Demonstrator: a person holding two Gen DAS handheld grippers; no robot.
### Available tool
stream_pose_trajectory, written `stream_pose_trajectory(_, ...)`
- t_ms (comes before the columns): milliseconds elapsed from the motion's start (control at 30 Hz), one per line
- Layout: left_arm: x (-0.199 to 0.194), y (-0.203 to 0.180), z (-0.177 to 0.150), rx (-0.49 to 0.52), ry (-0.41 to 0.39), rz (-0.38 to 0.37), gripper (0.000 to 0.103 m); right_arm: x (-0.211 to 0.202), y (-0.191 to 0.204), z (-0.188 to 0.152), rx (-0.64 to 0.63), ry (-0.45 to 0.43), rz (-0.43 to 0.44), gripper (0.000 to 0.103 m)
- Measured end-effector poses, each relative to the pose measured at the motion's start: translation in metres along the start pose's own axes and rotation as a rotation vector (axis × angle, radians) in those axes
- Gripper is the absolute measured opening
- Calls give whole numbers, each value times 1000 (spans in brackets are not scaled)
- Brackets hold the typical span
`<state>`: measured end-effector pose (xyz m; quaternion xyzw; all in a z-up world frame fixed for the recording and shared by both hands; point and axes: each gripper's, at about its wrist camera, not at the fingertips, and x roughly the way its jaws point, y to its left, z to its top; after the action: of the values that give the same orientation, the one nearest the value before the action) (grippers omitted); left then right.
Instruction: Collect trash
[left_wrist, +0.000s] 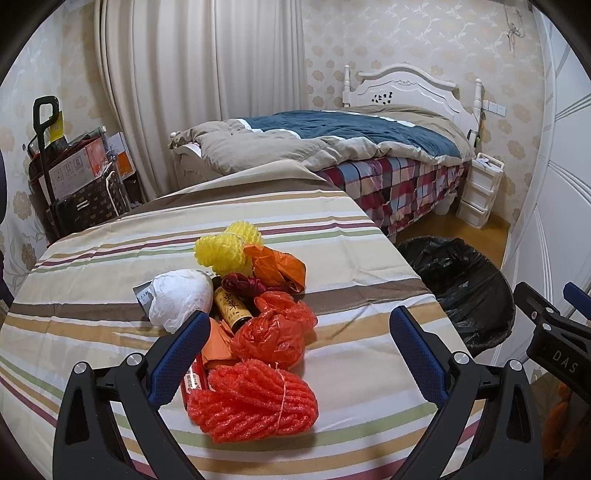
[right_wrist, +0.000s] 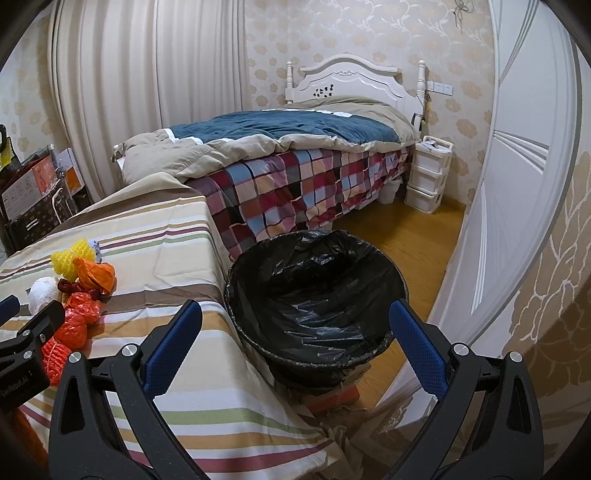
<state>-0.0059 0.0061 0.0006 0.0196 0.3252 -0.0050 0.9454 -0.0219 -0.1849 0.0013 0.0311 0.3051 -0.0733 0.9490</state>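
Observation:
A pile of trash lies on the striped tablecloth (left_wrist: 110, 236): a red foam net (left_wrist: 255, 398), a red plastic bag (left_wrist: 273, 332), a white crumpled wad (left_wrist: 181, 299), a yellow foam net (left_wrist: 225, 247), an orange bag (left_wrist: 277, 269) and a brown tube (left_wrist: 232, 306). My left gripper (left_wrist: 301, 350) is open and empty, just above the near end of the pile. My right gripper (right_wrist: 295, 339) is open and empty over the near rim of a bin lined with a black bag (right_wrist: 314, 291), which stands on the floor right of the table. The pile also shows in the right wrist view (right_wrist: 74, 295).
A bed (left_wrist: 369, 147) with a plaid cover stands behind the table. White drawers (right_wrist: 428, 173) sit by the headboard. Boxes and a trolley (left_wrist: 74, 173) stand at the far left by the curtain. A white door (right_wrist: 517, 184) is at the right.

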Motion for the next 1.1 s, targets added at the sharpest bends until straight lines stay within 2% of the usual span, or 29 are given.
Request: stream_pose_trajectory(1100,0,0,-1,0,2,2,97,0,-2,-2,-2,6,0,99)
